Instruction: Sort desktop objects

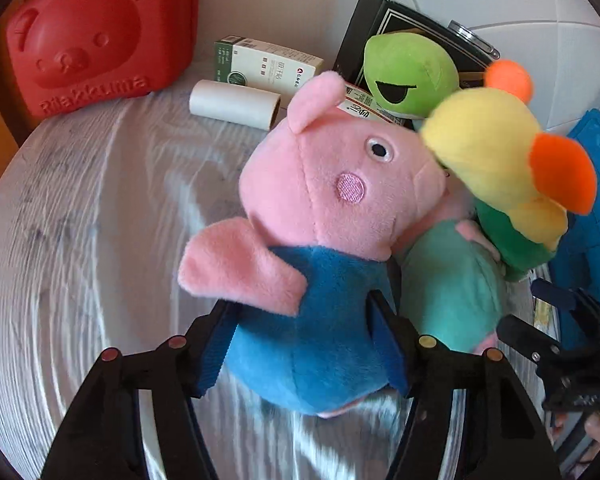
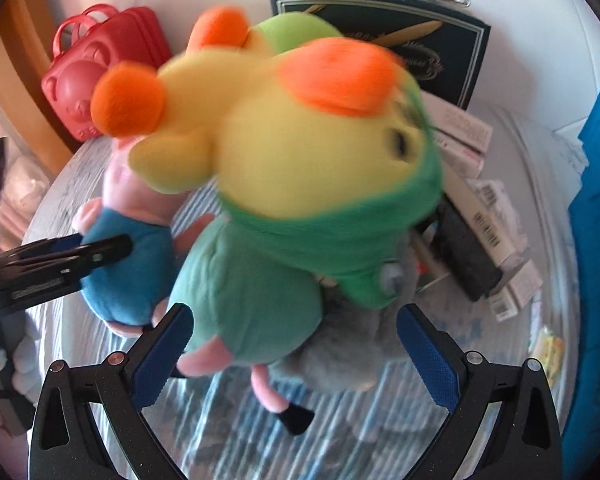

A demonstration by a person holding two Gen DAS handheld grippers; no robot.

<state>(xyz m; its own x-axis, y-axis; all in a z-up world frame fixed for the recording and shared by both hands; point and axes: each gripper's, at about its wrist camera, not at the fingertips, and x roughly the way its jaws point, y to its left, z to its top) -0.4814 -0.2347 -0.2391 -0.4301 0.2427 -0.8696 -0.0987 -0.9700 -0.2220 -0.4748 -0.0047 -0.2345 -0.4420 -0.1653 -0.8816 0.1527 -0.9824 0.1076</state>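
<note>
My left hand-held gripper is clamped on the blue body of the pink pig above the desk, while my right hand-held gripper stands apart around the blurred yellow plush.

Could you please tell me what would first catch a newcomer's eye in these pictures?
The pink pig plush in blue fills the middle, its body clamped by the left hand-held gripper. Beside it, blurred, a yellow plush with orange tufts looms above the open right hand-held gripper. A red bear-faced case stands at the table's far left.
</note>
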